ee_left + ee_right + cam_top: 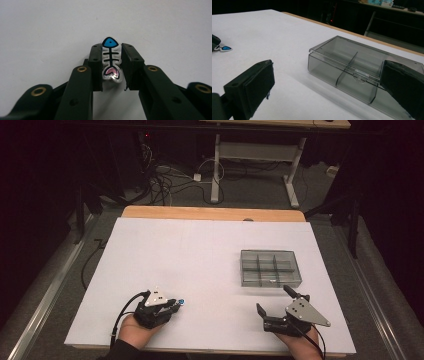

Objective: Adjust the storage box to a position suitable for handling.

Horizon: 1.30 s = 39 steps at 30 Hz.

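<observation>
We've got a small flat fish-skeleton charm, white outline with a blue triangular head, black ribs and a pink glossy tail, lying on the white table cover at the near-left of the table. It sits between the two black jaws of the left gripper, head pointing away from the hand, tail toward it. In the left gripper view the left pad lies against the charm's edge; the right pad looks just at its other edge, and we can't confirm firm pressure there. So: jaws drawn in narrow around the charm, grip not confirmed. From the high view the blue head pokes out just right of that gripper's tip, with the person's left hand behind it at the near edge and a black cable looping off to the left. Well apart, at the near-right, the right gripper rests in the person's right hand, jaws spread wide with nothing between them, grey three-cornered plate on top. Just beyond it stands a smoky transparent plastic compartment box, lid shut, dividers visible through it; whether anything sits in its compartments we can't tell. The right gripper view looks across its latch side. Past the cover's far edge a strip of wooden tabletop shows.
</observation>
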{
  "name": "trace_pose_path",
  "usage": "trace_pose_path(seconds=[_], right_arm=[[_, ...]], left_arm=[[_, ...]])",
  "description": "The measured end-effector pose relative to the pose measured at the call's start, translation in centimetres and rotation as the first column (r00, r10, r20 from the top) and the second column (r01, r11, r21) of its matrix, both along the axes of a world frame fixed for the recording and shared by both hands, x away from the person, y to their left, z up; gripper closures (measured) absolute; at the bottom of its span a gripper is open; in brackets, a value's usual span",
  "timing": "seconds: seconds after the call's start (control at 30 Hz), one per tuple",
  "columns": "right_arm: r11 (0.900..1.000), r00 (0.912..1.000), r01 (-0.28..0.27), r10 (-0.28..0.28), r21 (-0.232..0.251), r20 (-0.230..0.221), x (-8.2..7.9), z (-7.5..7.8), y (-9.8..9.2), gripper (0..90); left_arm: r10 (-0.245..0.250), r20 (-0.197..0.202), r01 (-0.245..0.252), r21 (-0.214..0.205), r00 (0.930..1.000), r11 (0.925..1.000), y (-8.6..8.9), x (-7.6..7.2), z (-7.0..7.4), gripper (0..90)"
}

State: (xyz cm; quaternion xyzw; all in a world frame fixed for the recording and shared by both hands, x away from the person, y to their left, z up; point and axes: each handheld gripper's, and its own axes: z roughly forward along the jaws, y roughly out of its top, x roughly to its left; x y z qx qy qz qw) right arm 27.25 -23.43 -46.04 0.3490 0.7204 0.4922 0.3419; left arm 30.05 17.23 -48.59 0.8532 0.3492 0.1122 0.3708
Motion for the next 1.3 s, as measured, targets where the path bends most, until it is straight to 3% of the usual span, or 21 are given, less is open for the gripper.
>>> trace_pose_path(seconds=[0.2,0.37,0.5,0.63,0.83,1.03,1.3], right_arm=[[1.0,1.0,0.001,-0.001,-0.001,0.0,0.0,0.0,0.0,0.1],[1.0,1.0,0.004,-0.004,-0.004,-0.006,0.0,-0.1,0.0,0.1],[1.0,1.0,0.005,-0.005,-0.004,-0.008,0.0,-0.1,0.0,0.1],[1.0,0.9999,0.006,-0.006,-0.004,-0.008,0.0,-0.1,0.0,0.1],[1.0,1.0,0.005,-0.006,-0.004,-0.007,0.0,-0.1,0.0,0.1],[1.0,1.0,0.007,-0.007,-0.003,-0.005,0.0,-0.1,-0.1,0.2],[1.0,1.0,0.006,-0.006,-0.003,-0.007,0.0,-0.1,-0.1,0.2]], left_arm=[[-0.016,0.001,0.016,0.003,0.9999,0.9999,-0.6,0.0,0.1,70.5],[-0.062,0.011,0.062,0.021,0.998,0.9979,-2.8,-0.2,0.3,70.6],[-0.132,0.016,0.132,0.029,0.9911,0.9909,-5.8,-0.7,0.2,70.5],[-0.161,0.023,0.161,0.027,0.9867,0.9867,-7.5,-1.1,0.2,70.5],[-0.228,0.023,0.228,0.019,0.9734,0.9735,-10.6,-1.5,0.3,70.5],[-0.261,0.031,0.261,0.013,0.9648,0.9653,-12.4,-1.5,0.6,70.5],[-0.261,0.038,0.261,0.0,0.9646,0.9653,-14.0,-0.9,0.6,70.4]])
